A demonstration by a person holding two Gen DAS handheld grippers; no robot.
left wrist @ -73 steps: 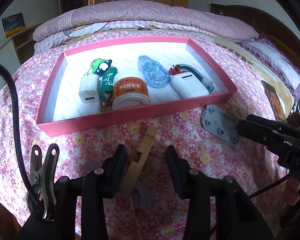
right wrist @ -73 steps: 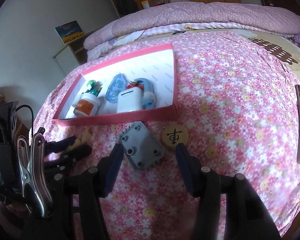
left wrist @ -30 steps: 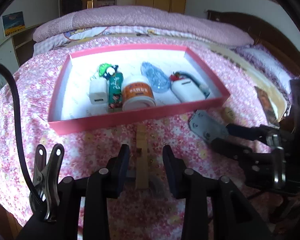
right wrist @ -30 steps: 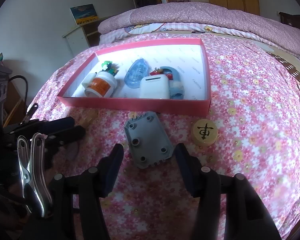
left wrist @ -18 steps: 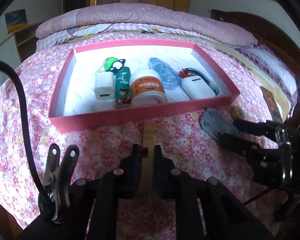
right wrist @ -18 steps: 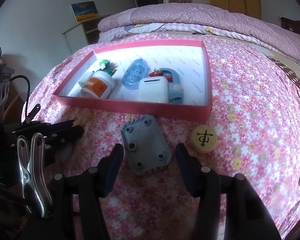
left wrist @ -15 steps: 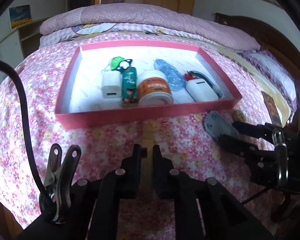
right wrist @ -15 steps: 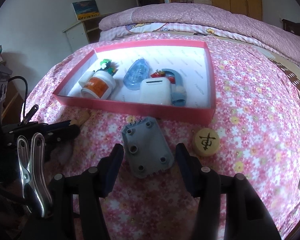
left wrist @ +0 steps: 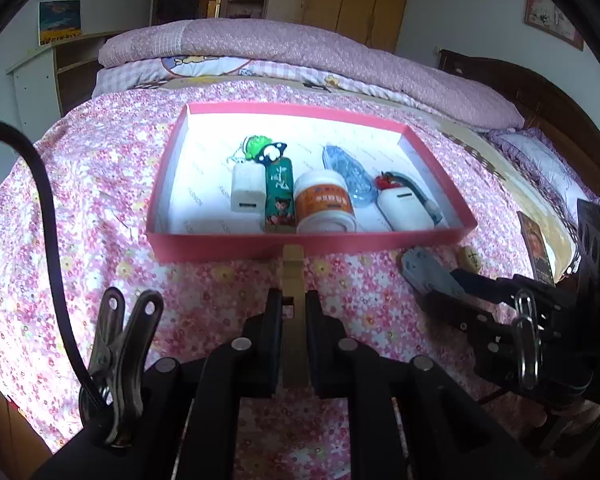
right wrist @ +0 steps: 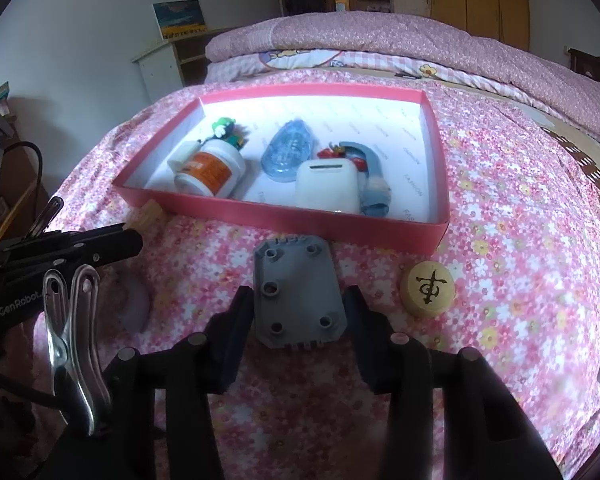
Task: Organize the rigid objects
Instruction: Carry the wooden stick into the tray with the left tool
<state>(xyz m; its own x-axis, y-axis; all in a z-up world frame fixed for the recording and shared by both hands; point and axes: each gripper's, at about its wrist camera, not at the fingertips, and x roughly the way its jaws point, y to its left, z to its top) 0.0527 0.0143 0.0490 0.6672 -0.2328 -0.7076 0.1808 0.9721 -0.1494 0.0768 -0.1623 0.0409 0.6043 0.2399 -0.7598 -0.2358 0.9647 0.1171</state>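
Note:
My left gripper (left wrist: 293,305) is shut on a flat wooden piece (left wrist: 293,276) and holds it just in front of the pink tray's near wall (left wrist: 220,244). The tray holds a white charger (left wrist: 246,194), a green tube (left wrist: 279,196), an orange-labelled jar (left wrist: 324,202), a blue plastic case (left wrist: 346,168) and a white box (left wrist: 406,206). My right gripper (right wrist: 300,308) is open, its fingers on either side of a grey plate with holes (right wrist: 298,290) on the bedspread. A round wooden chess piece (right wrist: 427,288) lies to its right.
The floral pink bedspread (right wrist: 520,208) covers the bed. A folded quilt (left wrist: 300,48) lies at the far end. A book (left wrist: 536,248) lies at the right edge. A grey curved piece (right wrist: 134,306) lies under the left gripper in the right wrist view.
My left gripper closed on the wooden piece and lifted it toward the tray. My right gripper moved forward so that its open fingers straddle the grey plate.

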